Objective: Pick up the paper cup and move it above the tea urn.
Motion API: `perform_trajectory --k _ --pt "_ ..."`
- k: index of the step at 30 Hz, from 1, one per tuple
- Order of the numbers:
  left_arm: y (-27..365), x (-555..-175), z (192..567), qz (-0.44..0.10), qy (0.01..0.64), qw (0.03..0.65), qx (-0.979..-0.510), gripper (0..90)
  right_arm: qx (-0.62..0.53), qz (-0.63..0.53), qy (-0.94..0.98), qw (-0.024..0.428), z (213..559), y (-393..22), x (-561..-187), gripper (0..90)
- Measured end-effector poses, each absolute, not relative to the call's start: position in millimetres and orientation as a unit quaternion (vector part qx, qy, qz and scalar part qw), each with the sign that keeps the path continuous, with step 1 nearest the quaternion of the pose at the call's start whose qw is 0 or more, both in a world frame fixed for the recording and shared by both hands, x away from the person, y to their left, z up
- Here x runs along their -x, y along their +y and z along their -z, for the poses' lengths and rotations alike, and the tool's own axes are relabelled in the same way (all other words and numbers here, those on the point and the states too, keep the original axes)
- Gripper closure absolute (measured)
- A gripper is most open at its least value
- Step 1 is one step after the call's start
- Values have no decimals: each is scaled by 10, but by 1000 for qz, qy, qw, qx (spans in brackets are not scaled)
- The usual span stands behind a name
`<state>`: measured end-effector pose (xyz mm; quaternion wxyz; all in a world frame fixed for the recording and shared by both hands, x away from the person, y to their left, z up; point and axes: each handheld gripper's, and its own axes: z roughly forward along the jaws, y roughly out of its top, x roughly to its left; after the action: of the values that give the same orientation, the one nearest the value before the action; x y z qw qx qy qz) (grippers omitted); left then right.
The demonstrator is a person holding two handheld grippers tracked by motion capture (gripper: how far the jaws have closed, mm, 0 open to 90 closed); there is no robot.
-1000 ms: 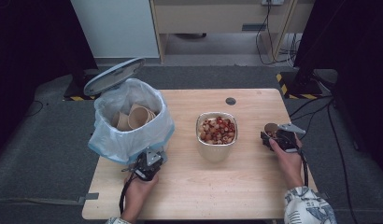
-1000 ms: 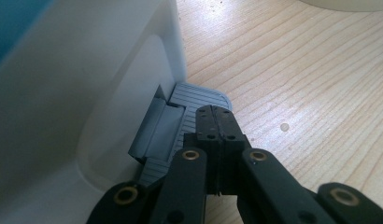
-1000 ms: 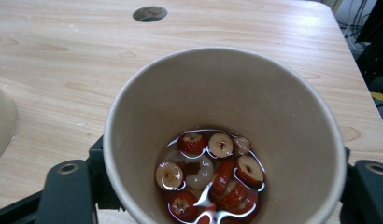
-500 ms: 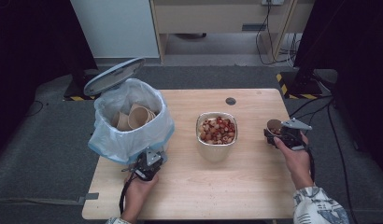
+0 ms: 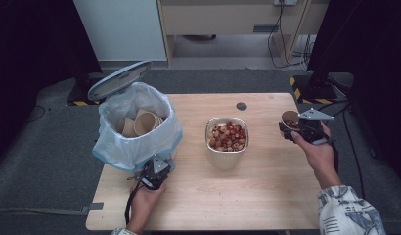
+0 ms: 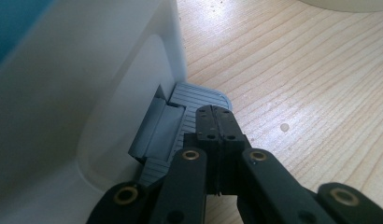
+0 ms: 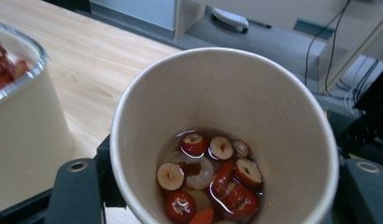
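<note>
The right hand-held gripper point(image 7: 213, 205) clamps a paper cup point(image 7: 224, 140) of sliced fruit, its jaws just closing and largely hidden. The left hand-held gripper point(image 6: 216, 122), jaws together, presses the bin's pedal point(image 6: 189, 100), partly covering it.

Left gripper point(image 5: 156, 171) jaws together; right gripper point(image 5: 292, 128) clamped, raised
</note>
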<state>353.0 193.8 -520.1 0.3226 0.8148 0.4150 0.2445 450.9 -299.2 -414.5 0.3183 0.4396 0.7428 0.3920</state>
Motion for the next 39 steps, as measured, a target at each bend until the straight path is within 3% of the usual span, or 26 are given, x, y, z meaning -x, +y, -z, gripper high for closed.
perform_trajectory --k 16,39 --pt "1937 -3530 5201 -245 415 322 -815 895 -395 -419 754 317 3625 -2831 -4595 311" --pt "1936 -3529 5201 -245 415 323 -815 895 -339 -428 778 311 3302 -2512 -4639 309"
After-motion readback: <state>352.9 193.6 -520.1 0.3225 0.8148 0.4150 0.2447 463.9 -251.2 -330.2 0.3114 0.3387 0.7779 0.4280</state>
